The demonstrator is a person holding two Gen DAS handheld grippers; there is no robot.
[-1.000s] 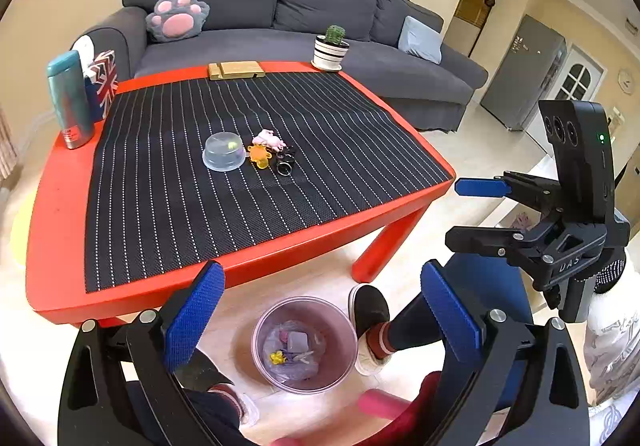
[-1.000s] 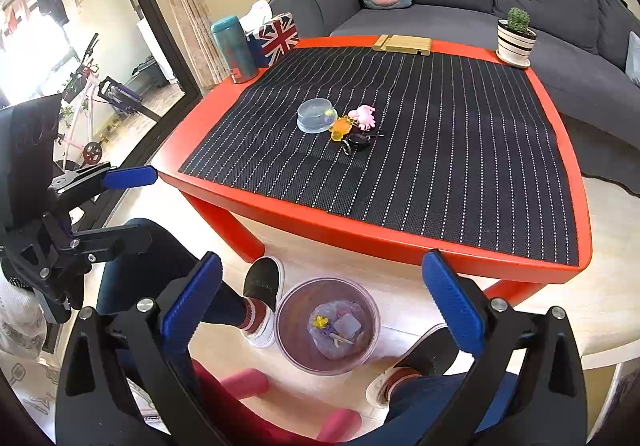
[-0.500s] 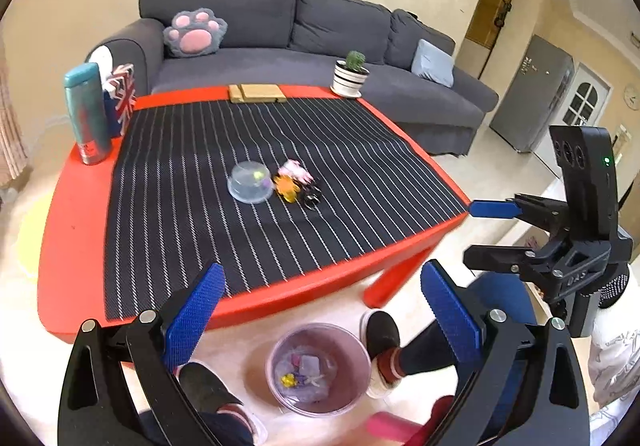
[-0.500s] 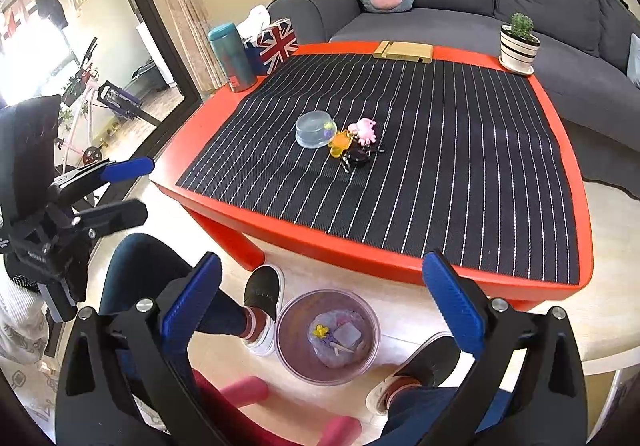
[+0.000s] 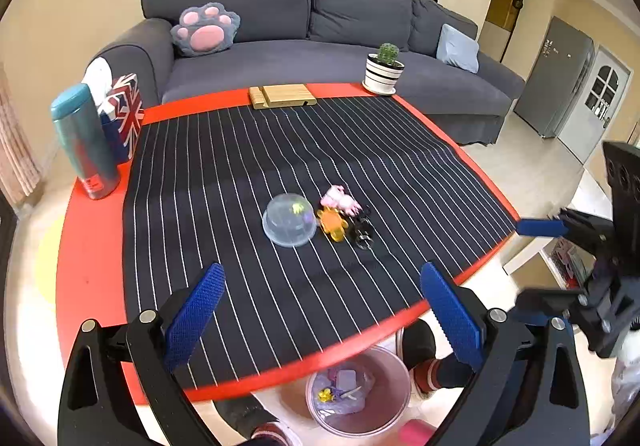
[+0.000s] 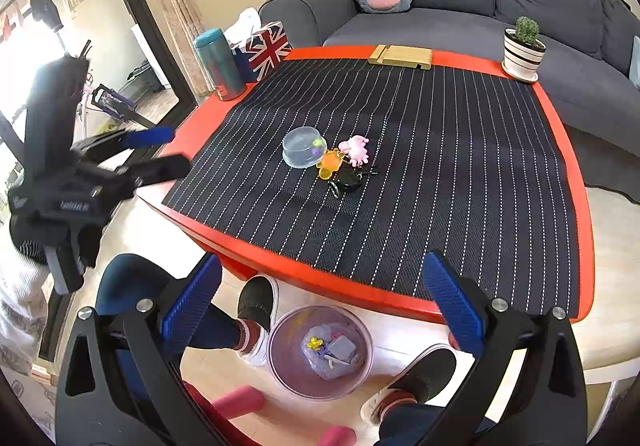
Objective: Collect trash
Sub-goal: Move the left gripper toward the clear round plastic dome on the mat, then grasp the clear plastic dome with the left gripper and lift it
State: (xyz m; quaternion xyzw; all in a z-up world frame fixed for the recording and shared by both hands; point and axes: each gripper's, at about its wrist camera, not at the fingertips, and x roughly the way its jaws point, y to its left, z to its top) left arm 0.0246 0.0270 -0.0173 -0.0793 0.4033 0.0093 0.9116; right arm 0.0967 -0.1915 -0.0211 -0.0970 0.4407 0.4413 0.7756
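A clear plastic dome [image 5: 289, 220] [image 6: 304, 153], an orange toy [image 5: 333, 223] [image 6: 329, 163], a pink toy [image 5: 341, 199] [image 6: 355, 149] and a black piece [image 5: 362, 232] [image 6: 347, 179] lie together mid-table on the striped mat [image 5: 280, 174]. A pink trash bin [image 5: 360, 390] [image 6: 320, 352] with scraps in it stands on the floor by the table's near edge. My left gripper [image 5: 320, 322] is open and empty above the mat's near part. My right gripper [image 6: 320, 308] is open and empty above the bin and table edge.
On the red table [image 5: 92, 266] stand a teal bottle [image 5: 84, 142], a flag tissue box [image 5: 124, 114], a wooden stand [image 5: 282, 96] and a potted cactus [image 5: 384, 70]. A grey sofa [image 5: 320, 46] is behind. The person's feet [image 6: 256, 306] flank the bin.
My left gripper has moved forward and up over the table; the toys are now closer. My right gripper shifted slightly forward. Both stay open.
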